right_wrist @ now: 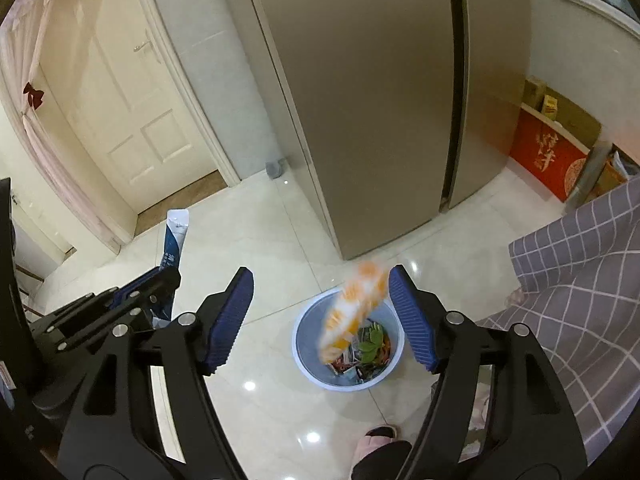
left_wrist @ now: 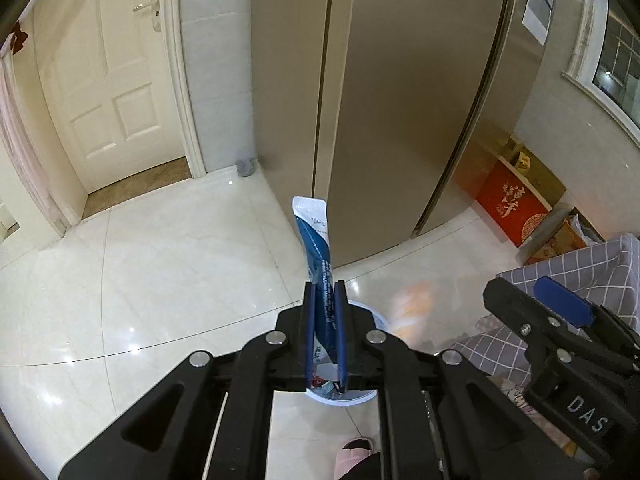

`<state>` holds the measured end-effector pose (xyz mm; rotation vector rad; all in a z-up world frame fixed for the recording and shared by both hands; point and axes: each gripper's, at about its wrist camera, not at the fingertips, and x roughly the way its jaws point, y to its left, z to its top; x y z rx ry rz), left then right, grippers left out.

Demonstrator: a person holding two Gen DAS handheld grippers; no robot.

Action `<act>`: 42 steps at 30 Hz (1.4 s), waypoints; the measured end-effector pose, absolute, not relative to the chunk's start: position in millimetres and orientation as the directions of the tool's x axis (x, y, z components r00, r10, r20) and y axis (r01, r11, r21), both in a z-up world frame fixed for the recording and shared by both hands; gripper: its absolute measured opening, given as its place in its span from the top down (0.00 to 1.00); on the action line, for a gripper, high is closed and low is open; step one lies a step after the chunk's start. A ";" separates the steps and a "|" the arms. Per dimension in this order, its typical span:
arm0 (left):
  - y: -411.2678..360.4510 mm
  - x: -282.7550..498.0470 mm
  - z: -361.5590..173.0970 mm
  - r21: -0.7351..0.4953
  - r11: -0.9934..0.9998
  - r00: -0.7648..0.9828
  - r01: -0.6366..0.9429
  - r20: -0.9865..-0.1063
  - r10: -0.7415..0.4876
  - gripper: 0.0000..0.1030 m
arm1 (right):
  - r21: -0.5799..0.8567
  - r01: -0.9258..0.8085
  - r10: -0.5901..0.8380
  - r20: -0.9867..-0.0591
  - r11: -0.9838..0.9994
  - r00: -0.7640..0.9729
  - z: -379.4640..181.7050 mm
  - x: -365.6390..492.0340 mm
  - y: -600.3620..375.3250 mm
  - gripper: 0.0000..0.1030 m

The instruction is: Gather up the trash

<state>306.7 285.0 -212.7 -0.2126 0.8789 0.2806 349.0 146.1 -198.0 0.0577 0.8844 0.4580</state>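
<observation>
Left gripper: jaws pinched on one blue-white sachet, upright, above bin. Right gripper: jaws spread wide, gripping nothing; one orange-white wrapper, blurred, in air between them, over one blue bin. Bin on tiled floor, holding mixed litter, near one refrigerator. One pink slipper just beside bin.

open floor around bin, fridge behind

Orange-white wrapper motion-blurred, bin mostly hidden behind hand-held gripper
</observation>
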 end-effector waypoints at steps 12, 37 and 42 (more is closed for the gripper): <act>275.9 317.9 -231.9 -0.084 0.950 0.584 -0.301 -0.804 0.114 0.91 | 0.237 -0.333 0.389 -0.750 0.913 0.534 -204.6 348.8 135.3 0.28; 237.2 316.7 -198.8 -0.087 0.944 0.599 -0.318 -0.790 0.128 0.37 | 0.287 -0.242 0.375 -0.677 0.927 0.633 -166.9 341.1 68.2 0.22; 213.9 295.1 -168.8 -0.066 0.948 0.650 -0.312 -0.743 0.162 0.31 | 0.193 -0.256 0.318 -0.671 0.947 0.670 -139.1 319.9 51.8 0.21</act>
